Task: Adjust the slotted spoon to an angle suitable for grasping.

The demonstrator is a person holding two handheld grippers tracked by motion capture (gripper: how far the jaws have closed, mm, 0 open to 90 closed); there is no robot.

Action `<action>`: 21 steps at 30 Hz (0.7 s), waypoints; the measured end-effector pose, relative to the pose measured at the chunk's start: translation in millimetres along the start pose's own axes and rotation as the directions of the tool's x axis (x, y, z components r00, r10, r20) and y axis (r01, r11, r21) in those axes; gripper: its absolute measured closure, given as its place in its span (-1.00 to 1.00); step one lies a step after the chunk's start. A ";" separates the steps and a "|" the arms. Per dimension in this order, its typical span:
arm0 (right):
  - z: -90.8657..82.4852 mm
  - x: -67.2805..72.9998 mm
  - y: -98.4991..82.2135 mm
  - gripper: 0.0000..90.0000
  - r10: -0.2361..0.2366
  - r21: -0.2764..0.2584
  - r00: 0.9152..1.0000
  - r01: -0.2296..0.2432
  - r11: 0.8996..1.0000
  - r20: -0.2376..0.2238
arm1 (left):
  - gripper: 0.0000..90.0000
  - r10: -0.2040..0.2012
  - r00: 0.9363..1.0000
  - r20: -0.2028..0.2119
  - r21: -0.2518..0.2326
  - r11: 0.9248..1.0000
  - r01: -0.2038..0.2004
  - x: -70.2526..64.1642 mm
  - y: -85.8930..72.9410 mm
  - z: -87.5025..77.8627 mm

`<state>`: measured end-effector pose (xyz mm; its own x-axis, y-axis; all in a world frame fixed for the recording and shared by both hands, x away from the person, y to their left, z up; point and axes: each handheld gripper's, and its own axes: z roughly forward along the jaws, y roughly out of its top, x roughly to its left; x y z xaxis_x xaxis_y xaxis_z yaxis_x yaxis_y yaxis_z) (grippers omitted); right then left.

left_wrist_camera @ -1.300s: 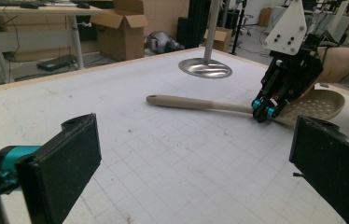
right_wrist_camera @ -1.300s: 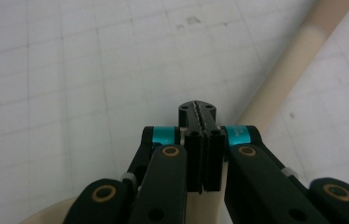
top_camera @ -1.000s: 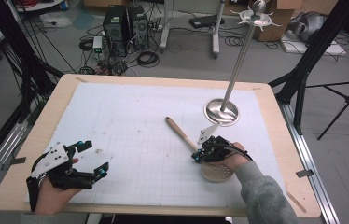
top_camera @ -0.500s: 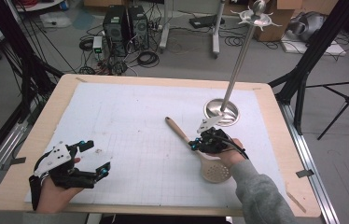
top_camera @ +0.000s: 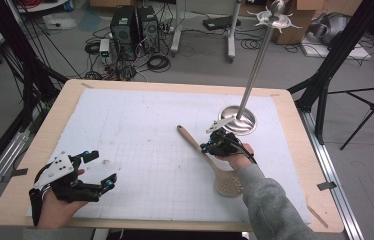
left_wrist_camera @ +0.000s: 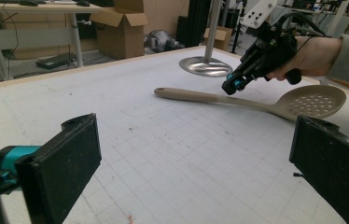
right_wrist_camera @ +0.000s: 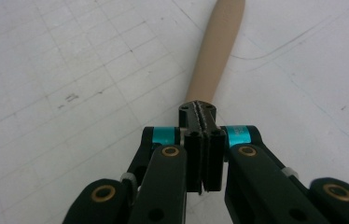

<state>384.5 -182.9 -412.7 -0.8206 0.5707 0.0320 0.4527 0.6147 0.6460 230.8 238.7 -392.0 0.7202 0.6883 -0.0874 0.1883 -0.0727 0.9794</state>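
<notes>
A beige slotted spoon (top_camera: pixel 225 182) lies flat on the white grid mat, its handle (right_wrist_camera: pixel 214 51) pointing toward the far left and its perforated bowl (left_wrist_camera: pixel 313 99) near the person's right sleeve. My right gripper (top_camera: pixel 207 147) hovers just over the middle of the handle with its jaws pressed together and nothing between them; in the left gripper view its tip (left_wrist_camera: pixel 232 87) sits slightly above the handle. My left gripper (top_camera: pixel 102 169) rests at the near left of the mat, its black pads (left_wrist_camera: pixel 65 158) wide apart and empty.
A metal stand with a round dish base (top_camera: pixel 237 121) and a tall pole with a hooked ring on top (top_camera: pixel 274 19) stands just beyond the right hand. The mat (top_camera: pixel 140 130) covers a wooden table (top_camera: pixel 295 130). Computers, cables and tripod legs sit on the floor behind.
The right hand has slid from above the spoon's bowl toward the far left along the handle, leaving the bowl uncovered. The spoon and the left gripper have stayed put.
</notes>
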 end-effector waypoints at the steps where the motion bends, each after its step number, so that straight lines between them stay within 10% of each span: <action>1: 0.7 -0.3 0.1 1.00 0.004 0.003 1.000 -0.005 1.000 0.006 | -0.95 -0.002 1.000 -0.001 -0.003 1.000 0.002 -0.1 -0.1 0.3; 21: 14.4 -2.4 3.7 1.00 0.009 0.050 1.000 -0.008 0.999 -0.009 | -0.95 -0.008 1.000 0.001 0.000 1.000 0.008 0.4 -0.8 0.5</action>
<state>393.2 -174.2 -421.4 -0.8197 0.5710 0.0448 0.4765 0.6364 0.6066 231.3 238.6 -392.8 0.7193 0.6881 -0.0951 0.1937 -0.0672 0.9788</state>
